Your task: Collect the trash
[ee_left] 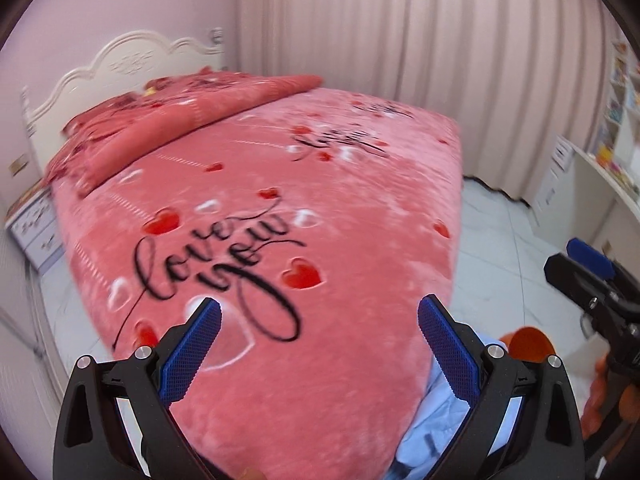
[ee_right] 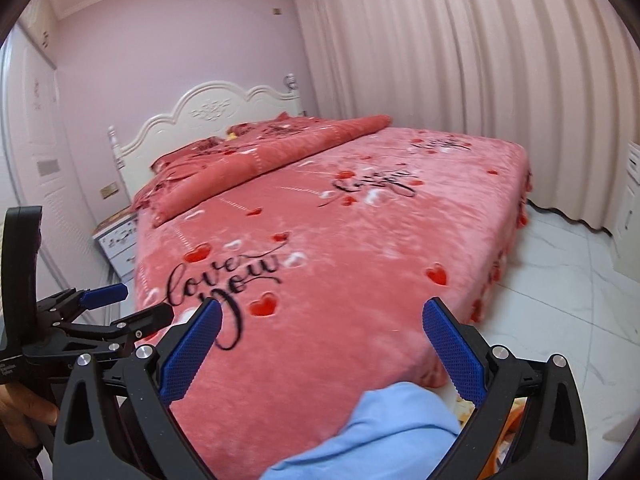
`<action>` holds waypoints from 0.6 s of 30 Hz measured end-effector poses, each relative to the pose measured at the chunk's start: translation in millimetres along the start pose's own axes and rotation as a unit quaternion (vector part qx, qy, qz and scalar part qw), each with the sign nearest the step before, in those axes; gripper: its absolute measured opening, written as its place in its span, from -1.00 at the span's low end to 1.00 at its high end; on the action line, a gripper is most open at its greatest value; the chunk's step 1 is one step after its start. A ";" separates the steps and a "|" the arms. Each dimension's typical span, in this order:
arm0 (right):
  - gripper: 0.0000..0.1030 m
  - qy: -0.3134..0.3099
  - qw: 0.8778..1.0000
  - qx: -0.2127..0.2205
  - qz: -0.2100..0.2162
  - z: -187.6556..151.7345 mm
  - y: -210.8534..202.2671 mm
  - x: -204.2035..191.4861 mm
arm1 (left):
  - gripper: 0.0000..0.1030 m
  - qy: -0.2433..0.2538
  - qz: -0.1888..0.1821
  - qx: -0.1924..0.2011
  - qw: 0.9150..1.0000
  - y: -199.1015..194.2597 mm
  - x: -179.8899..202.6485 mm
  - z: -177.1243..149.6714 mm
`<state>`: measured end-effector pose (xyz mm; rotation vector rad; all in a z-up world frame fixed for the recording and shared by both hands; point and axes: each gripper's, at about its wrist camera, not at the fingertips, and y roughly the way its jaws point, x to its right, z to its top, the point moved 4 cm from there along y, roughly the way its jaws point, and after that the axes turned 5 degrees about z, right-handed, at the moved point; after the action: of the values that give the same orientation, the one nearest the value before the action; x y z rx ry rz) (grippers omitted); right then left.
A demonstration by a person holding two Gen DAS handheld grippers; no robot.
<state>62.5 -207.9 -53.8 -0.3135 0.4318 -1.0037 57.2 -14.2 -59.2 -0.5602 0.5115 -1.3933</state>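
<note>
No piece of trash shows clearly in either view. My left gripper (ee_left: 320, 320) is open and empty, held above the near end of a bed with a pink heart-print blanket (ee_left: 280, 200). My right gripper (ee_right: 322, 320) is open and empty too, above the same bed (ee_right: 340, 220). The right gripper also shows at the right edge of the left wrist view (ee_left: 588, 268). The left gripper shows at the left of the right wrist view (ee_right: 120, 304). A small yellow object (ee_right: 231, 134) lies among the pillows at the far end; I cannot tell what it is.
A light blue cloth (ee_right: 380, 428) lies at the bed's near corner. An orange object (ee_left: 528, 344) sits low beside it. White headboard (ee_right: 208, 116), nightstand (ee_right: 118, 244), curtains (ee_right: 460, 60), a desk with shelves (ee_left: 600, 160) and white tiled floor (ee_right: 560, 300) surround the bed.
</note>
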 end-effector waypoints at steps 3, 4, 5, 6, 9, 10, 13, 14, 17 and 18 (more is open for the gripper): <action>0.91 -0.017 1.000 -0.010 0.001 -5.2 5.6 -16.4 | 0.89 -0.022 0.005 0.003 1.000 -2.1 -13.0 -6.9; 0.91 -0.018 1.000 -0.013 0.002 -6.8 6.7 -18.7 | 0.89 -0.026 0.013 -0.002 1.000 -2.5 -17.5 -10.3; 0.91 -0.017 1.000 -0.016 0.004 -8.5 7.7 -21.3 | 0.89 -0.030 0.019 -0.004 0.999 -3.1 -21.5 -13.1; 0.91 -0.016 1.000 -0.018 0.006 -10.4 8.4 -23.7 | 0.89 -0.034 0.024 -0.007 0.999 -3.4 -24.3 -16.0; 0.91 -0.013 0.999 -0.028 0.011 -16.5 10.1 -31.2 | 0.89 -0.046 0.025 -0.014 0.999 -2.8 -32.4 -23.7; 0.91 -0.014 0.999 -0.030 0.011 -17.8 10.7 -32.8 | 0.89 -0.048 0.026 -0.018 0.998 -1.9 -34.5 -25.9; 0.91 -0.018 0.999 -0.035 0.014 -19.5 11.9 -37.4 | 0.89 -0.045 0.031 -0.023 0.998 -1.8 -35.4 -29.8; 0.91 -0.019 0.999 -0.034 0.015 -19.6 11.6 -38.1 | 0.89 -0.044 0.032 -0.024 0.998 -2.1 -34.9 -31.2; 0.91 -0.023 0.999 -0.037 0.016 -20.8 11.9 -40.1 | 0.89 -0.033 0.040 -0.029 0.998 -1.6 -33.3 -34.3; 0.91 -0.023 0.999 -0.040 0.018 -21.4 12.7 -40.8 | 0.89 -0.024 0.048 -0.032 0.998 -1.0 -33.0 -35.9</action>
<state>42.5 -167.5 -69.9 -0.3987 0.4340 -0.9440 29.9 16.1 -85.9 -0.6117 0.5377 -1.2738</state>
